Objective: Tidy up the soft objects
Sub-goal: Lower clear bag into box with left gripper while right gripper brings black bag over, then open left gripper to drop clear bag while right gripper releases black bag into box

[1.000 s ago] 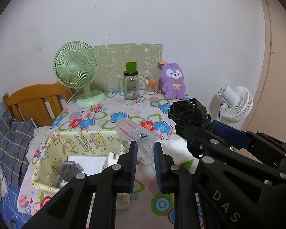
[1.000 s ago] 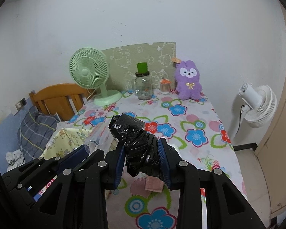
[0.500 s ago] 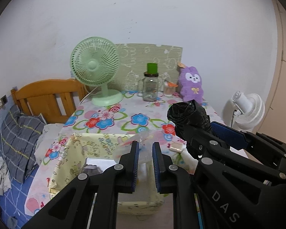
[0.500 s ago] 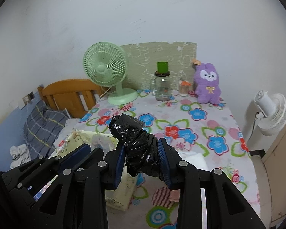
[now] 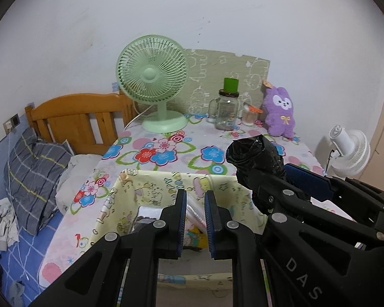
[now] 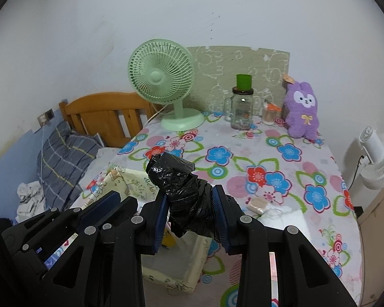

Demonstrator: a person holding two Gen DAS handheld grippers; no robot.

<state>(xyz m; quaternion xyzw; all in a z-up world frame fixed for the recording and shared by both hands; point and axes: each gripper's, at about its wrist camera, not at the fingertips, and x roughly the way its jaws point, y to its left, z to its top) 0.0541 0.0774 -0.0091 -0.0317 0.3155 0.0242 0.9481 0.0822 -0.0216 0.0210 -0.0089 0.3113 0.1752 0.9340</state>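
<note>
Black bag (image 6: 184, 192), pale-green fan (image 6: 161, 76), purple plush (image 6: 303, 110)

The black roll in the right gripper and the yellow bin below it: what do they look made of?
The black roll, clamped in the right gripper, looks like thin plastic film, probably bin bags: glossy, crinkled, with sharp highlights. The yellow bin looks like printed fabric or coated cloth: matte cartoon print, soft walls that sag and lean, a rolled rim. Whether a stiffener sits inside the walls cannot be told.

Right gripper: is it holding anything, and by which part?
Yes. The right gripper is shut on the black plastic bag, a crumpled roll, clamped around its lower half; the upper end sticks out past the fingertips.
</note>
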